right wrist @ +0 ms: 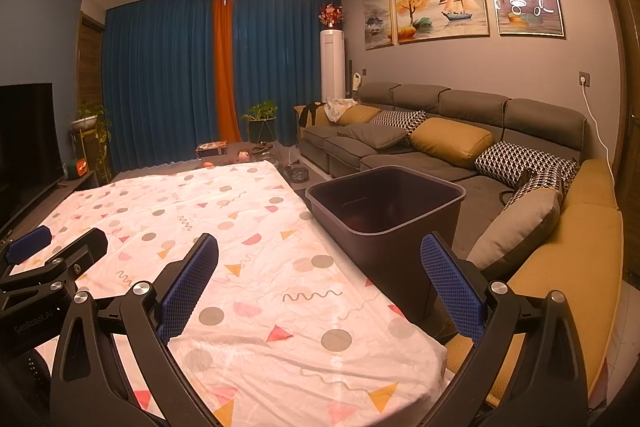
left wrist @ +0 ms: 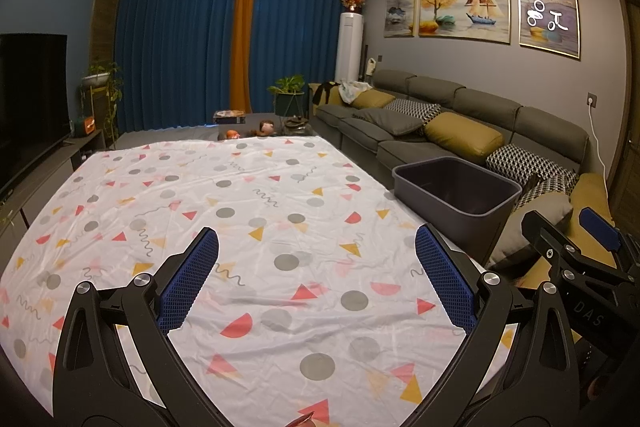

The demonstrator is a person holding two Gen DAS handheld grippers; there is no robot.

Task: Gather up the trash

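Observation:
My left gripper (left wrist: 320, 267) is open above the near part of a table covered by a white cloth (left wrist: 240, 195) printed with grey dots and coloured triangles. Nothing is between its blue pads (left wrist: 196, 279). My right gripper (right wrist: 320, 287) is also open and holds nothing, over the table's right front corner (right wrist: 280, 307). A dark grey bin (right wrist: 384, 203) stands against the table's right side, just beyond the right gripper; its inside is too dim to read. The bin (left wrist: 456, 195) also shows in the left wrist view, with the right gripper (left wrist: 568, 227) nearer than it. No loose trash shows on the cloth.
A grey sofa (right wrist: 440, 155) with yellow and patterned cushions runs along the right wall behind the bin. A dark TV (left wrist: 32, 99) on a low cabinet stands to the left. Toys and a potted plant (left wrist: 288, 95) lie beyond the table's far edge. A small pinkish scrap (left wrist: 300, 421) peeks in at the bottom edge.

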